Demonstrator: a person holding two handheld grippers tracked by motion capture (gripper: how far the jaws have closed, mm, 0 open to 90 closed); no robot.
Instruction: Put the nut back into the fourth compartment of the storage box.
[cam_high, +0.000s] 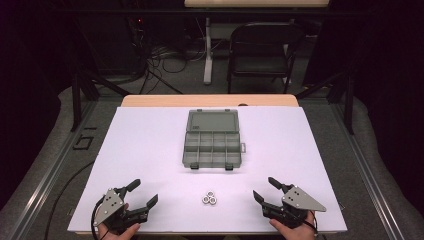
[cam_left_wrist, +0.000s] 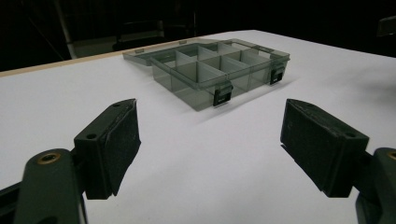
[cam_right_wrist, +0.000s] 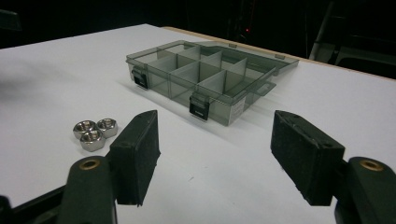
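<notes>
A grey see-through compartment box (cam_high: 212, 148) lies open in the middle of the white table, its lid (cam_high: 212, 121) folded back on the far side; its compartments look empty (cam_left_wrist: 219, 65) (cam_right_wrist: 205, 74). Three steel hex nuts (cam_high: 209, 198) sit clustered together near the front edge, also seen to the left of my right jaws (cam_right_wrist: 95, 132). My left gripper (cam_high: 143, 192) rests at the front left, open, nothing between its jaws (cam_left_wrist: 210, 140). At the front right my right gripper (cam_high: 265, 190) stands open and empty as well (cam_right_wrist: 215, 149).
The white table top (cam_high: 150, 150) ends in a wooden strip at the far edge (cam_high: 165, 100). Beyond it stand a folding chair (cam_high: 260, 50), a table leg (cam_high: 207, 50) and floor cables. Black tripod legs (cam_high: 85, 85) flank the table.
</notes>
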